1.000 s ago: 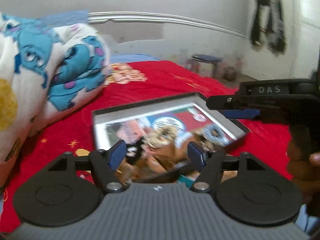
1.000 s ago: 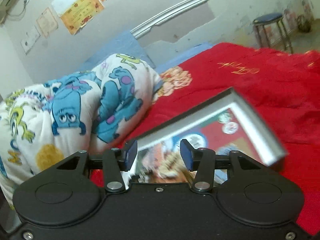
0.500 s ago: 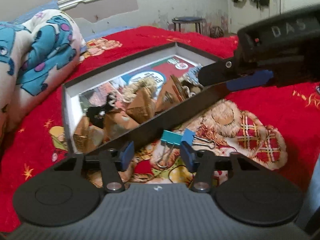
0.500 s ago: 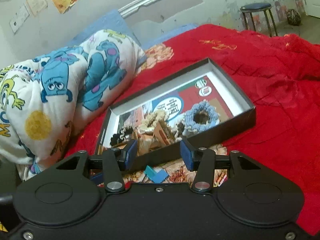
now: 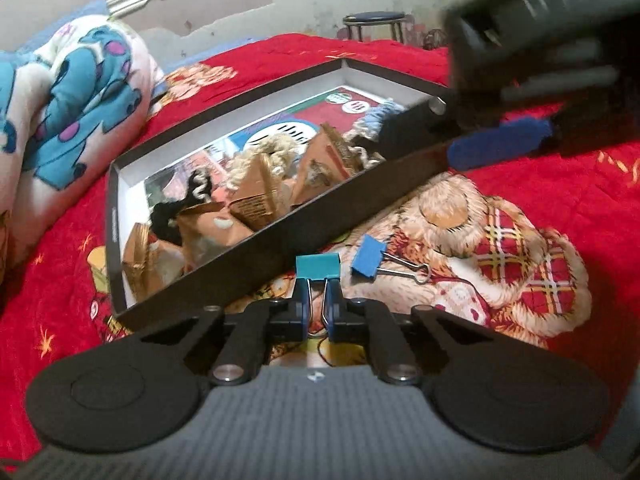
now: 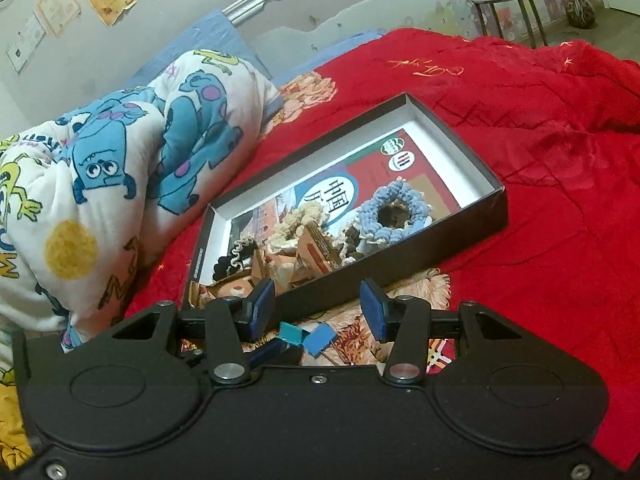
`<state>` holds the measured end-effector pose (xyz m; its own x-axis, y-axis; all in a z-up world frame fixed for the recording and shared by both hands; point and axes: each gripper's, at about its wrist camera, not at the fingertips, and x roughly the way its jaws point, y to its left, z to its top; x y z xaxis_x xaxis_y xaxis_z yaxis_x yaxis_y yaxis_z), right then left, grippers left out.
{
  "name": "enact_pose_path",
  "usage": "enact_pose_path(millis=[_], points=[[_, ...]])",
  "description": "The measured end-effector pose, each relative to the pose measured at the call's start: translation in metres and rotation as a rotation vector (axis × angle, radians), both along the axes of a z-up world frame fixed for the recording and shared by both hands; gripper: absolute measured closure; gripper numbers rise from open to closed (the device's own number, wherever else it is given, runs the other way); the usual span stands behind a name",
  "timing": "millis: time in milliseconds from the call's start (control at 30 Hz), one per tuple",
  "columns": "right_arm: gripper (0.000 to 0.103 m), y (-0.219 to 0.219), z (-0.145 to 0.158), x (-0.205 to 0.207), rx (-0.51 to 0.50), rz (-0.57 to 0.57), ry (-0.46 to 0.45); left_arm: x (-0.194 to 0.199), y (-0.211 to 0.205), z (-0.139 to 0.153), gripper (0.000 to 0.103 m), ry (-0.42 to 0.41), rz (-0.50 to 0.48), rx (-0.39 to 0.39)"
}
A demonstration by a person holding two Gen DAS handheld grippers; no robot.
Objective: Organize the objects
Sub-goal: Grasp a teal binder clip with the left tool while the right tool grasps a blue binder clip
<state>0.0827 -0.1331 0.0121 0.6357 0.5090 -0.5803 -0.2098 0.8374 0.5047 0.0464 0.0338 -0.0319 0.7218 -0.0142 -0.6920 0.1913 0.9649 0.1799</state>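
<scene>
Jaws of the left gripper (image 5: 316, 308) seem clamped on the teal binder clip (image 5: 318, 266); right gripper (image 6: 316, 312) jaws apart near the box (image 6: 460, 216).

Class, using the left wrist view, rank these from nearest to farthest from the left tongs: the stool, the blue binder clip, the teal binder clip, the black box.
1. teal binder clip, its wire handles between the left tongs.
2. blue binder clip, just right, on the blanket.
3. black box, behind both clips, its near wall close.
4. stool, far back by the wall.
</scene>
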Motion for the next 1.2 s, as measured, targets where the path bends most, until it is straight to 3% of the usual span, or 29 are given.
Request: enact_pose_path(millis=[333,467,600,1033,1200], points=[[0.057,0.010,-0.014,0.002,-0.034,0.010,0.041,-0.002,0.013,0.005,0.092,0.024,0.100,-0.007],[0.057,0.024,-0.021,0.002,-0.105,0.035,0.040,-0.005,0.013,0.005,0.092,0.025,0.137,0.003],[0.057,0.038,-0.026,0.002,-0.132,0.085,0.033,-0.009,0.022,0.007,0.092,0.066,0.197,-0.057],[0.057,0.062,-0.047,0.011,-0.191,0.127,0.060,0.004,0.021,0.004,0.092,0.090,0.243,-0.079],[0.075,0.059,-0.050,0.014,-0.206,0.100,0.070,0.007,0.021,0.004,0.092,0.097,0.251,-0.094]])
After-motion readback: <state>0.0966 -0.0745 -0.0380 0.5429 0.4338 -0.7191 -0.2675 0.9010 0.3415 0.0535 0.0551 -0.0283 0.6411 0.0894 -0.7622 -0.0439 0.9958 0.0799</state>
